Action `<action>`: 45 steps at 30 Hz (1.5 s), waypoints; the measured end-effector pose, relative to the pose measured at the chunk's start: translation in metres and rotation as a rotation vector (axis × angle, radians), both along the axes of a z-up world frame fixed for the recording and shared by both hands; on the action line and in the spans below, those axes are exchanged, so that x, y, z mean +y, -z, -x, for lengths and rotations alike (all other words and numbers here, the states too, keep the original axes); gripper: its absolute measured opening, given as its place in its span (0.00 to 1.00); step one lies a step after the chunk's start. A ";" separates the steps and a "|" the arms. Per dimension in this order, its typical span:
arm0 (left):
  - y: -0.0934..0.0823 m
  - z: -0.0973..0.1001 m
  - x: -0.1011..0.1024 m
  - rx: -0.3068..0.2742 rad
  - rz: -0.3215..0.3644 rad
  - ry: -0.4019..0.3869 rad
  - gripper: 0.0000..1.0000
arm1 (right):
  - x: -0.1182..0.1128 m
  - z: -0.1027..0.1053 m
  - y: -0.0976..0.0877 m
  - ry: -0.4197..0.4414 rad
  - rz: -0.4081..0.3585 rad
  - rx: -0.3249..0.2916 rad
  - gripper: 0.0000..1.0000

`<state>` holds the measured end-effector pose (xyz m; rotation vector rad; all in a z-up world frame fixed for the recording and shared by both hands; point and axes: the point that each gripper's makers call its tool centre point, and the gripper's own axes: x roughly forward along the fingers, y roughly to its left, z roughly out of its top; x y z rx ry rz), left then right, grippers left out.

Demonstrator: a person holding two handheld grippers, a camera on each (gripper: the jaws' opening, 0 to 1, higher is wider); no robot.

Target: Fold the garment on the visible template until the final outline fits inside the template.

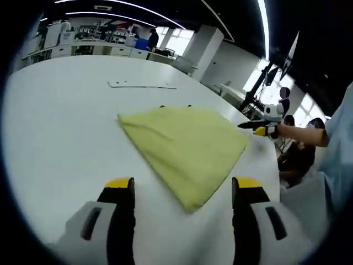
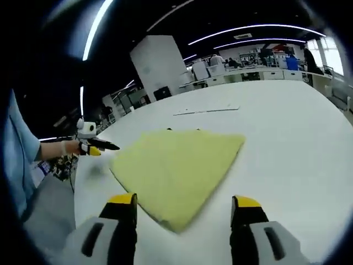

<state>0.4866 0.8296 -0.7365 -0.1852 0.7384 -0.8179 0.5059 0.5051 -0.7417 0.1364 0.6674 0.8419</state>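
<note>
A yellow garment [image 1: 187, 146], folded into a rough wedge, lies flat on the white table [image 1: 66, 138]. Small dark marks [image 1: 161, 106] peek out at its far edge; whatever template lies beneath is hidden. My left gripper [image 1: 183, 183] hovers open just short of the cloth's near corner, holding nothing. In the right gripper view the same garment [image 2: 176, 165] spreads ahead of my right gripper [image 2: 182, 201], also open and holding nothing. Each gripper appears in the other's view, held by a hand beside the cloth: the right gripper [image 1: 259, 128] and the left gripper [image 2: 96, 146].
A thin white strip [image 1: 140, 84] lies on the table beyond the garment, also seen as the strip [image 2: 207, 111]. The table edge [image 1: 270, 165] runs close to the cloth, with a light blue sleeve [image 1: 339, 154] and seated people beyond it. Desks stand in the background.
</note>
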 end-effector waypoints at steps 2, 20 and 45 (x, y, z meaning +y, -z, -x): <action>0.005 0.011 -0.002 0.001 -0.018 0.040 0.54 | 0.002 0.010 0.002 -0.030 0.006 0.005 0.45; 0.026 0.025 -0.009 0.008 -0.046 0.070 0.00 | 0.001 0.025 0.022 -0.054 0.053 0.002 0.00; 0.017 0.116 0.000 0.060 -0.040 0.050 0.00 | -0.014 0.121 0.004 -0.083 -0.004 0.028 0.00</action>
